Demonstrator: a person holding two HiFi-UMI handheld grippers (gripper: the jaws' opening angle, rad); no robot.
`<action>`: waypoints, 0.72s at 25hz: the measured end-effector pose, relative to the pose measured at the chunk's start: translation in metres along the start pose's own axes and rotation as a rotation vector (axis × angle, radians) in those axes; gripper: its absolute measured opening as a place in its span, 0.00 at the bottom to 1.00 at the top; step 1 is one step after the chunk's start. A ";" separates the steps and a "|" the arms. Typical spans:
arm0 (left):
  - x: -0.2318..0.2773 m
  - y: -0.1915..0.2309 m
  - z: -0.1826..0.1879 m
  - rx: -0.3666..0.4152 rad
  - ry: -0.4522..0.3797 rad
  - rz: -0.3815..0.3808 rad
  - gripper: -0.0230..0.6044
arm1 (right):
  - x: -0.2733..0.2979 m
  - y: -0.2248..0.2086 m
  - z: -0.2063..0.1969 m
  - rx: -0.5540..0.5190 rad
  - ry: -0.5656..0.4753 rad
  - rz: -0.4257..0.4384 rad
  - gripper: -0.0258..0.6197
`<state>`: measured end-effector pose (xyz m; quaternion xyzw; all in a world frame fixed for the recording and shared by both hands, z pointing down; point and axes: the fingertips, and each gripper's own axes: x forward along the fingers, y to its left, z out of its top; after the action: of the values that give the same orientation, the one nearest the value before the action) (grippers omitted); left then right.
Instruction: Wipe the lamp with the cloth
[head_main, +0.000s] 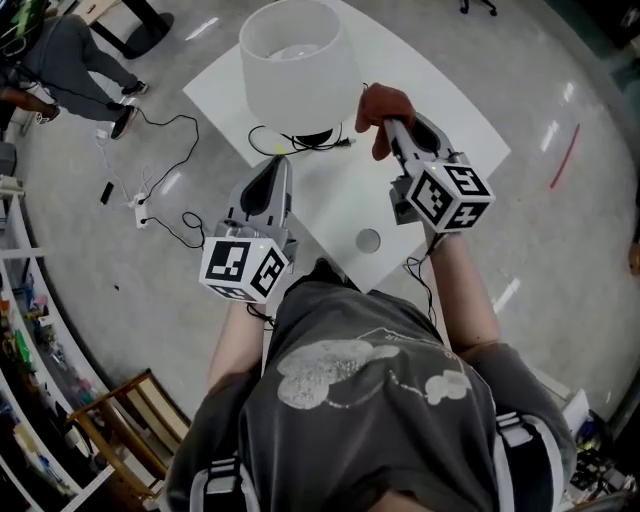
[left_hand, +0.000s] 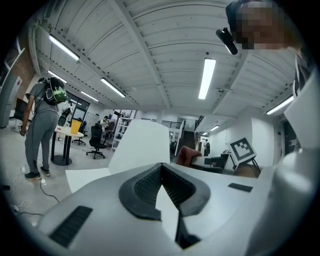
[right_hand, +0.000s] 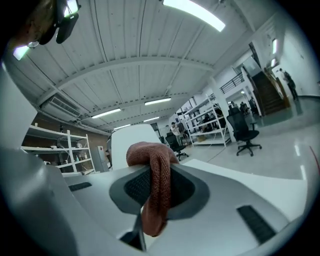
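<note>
Two jaws together and empty on the left gripper (head_main: 281, 163); the right gripper (head_main: 393, 128) is clamped on the cloth (head_main: 381, 104), just right of the lamp (head_main: 298, 62) farther on the surface (head_main: 330, 215). Wipe lightly, lest it tip.

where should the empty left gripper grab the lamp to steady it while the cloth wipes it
Probably the shade's lower rim, pinched from the near left side, where the left gripper points. The lamp has a shade far wider than the jaws, so only its thin edge fits; the dark base sits tucked under it. Open the shut jaws first.
</note>
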<state>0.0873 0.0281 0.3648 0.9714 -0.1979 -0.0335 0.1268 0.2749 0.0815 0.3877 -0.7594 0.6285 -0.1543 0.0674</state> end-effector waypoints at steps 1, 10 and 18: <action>0.005 0.006 0.003 0.003 -0.006 -0.003 0.05 | 0.008 -0.002 0.010 -0.013 -0.018 0.001 0.13; 0.023 0.029 0.029 -0.063 -0.068 -0.027 0.05 | 0.045 0.017 0.086 -0.125 -0.111 0.008 0.13; 0.036 0.016 0.020 -0.048 -0.068 0.050 0.05 | 0.056 0.001 0.057 -0.115 -0.046 0.092 0.13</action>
<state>0.1125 -0.0051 0.3486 0.9611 -0.2256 -0.0682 0.1442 0.3015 0.0212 0.3425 -0.7357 0.6688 -0.0973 0.0449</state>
